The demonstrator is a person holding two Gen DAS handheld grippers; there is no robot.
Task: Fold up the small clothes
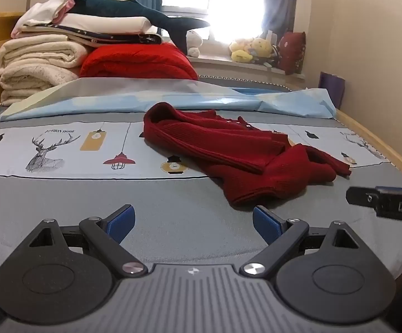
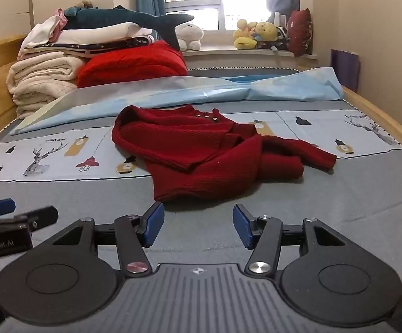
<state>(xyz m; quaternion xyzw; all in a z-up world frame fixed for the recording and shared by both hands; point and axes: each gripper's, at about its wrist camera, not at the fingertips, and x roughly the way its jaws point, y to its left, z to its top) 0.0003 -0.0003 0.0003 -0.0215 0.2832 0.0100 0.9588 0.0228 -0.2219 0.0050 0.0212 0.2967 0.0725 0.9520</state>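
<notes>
Red cardigan [image 2: 201, 152] crumpled on bed [image 2: 201, 222], folded blankets [image 2: 42, 83] behind

A cardigan [image 1: 237, 149] lies crumpled on the bed [image 1: 173, 216], ahead of the left gripper [image 1: 194, 222] and the right gripper [image 2: 198, 226], with a loose sheet [image 1: 156, 101] behind it, stacked bedding [image 1: 70, 50] at the far left, and toys [image 1: 252, 48] on the windowsill [image 1: 217, 62] beyond.
</notes>
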